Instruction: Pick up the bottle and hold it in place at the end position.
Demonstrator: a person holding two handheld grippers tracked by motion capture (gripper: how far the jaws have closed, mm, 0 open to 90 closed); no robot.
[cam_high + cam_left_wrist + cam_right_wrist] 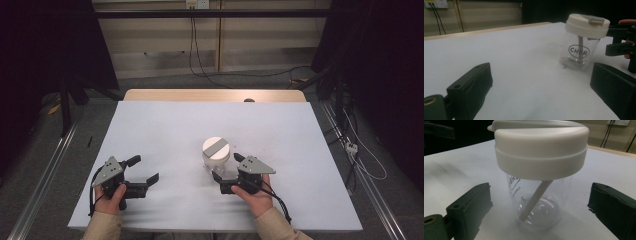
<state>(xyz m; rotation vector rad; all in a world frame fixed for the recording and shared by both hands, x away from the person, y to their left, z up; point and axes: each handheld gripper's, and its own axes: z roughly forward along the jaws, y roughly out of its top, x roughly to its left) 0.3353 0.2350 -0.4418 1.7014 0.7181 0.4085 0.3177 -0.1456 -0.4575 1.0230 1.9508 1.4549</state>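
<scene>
Left gripper (145, 172): jaws spread, holding nothing, resting low on the white bench (165, 125), well apart from the work. Clear plastic jar with white lid (216, 155): upright, directly ahead of the right gripper (227, 167), between its spread jaws, not yet pinched. Right gripper is nearer; judged ready to close.

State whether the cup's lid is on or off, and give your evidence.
On. The white lid sits squarely over the clear cup's rim, with the cup upright on the table.
</scene>
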